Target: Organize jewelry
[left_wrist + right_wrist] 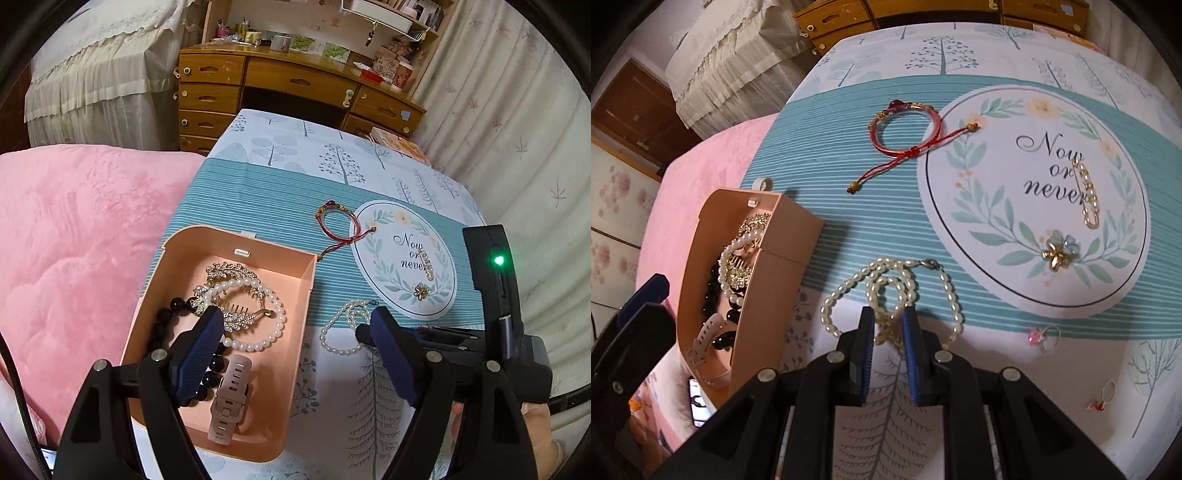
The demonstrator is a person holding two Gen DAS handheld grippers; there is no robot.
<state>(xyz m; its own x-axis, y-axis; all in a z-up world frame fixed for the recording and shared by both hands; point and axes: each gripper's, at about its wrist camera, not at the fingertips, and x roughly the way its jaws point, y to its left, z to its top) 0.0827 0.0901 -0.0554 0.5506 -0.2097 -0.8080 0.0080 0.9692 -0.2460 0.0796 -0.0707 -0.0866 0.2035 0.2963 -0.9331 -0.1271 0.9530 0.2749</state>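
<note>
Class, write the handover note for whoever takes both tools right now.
Left tool: open, empty, over the pink box.
Right tool: shut on the rice-pearl necklace, which lies on the cloth.
Done: hair comb, pearl bracelet, black beads, watch strap boxed.
Left: necklace, red cord bracelet, gold pin, flower brooch, two rings.

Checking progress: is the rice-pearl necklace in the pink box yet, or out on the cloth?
Out. The rice-pearl necklace lies looped on the patterned cloth, right of the pink box; the right gripper has narrow fingers around its strands.
</note>
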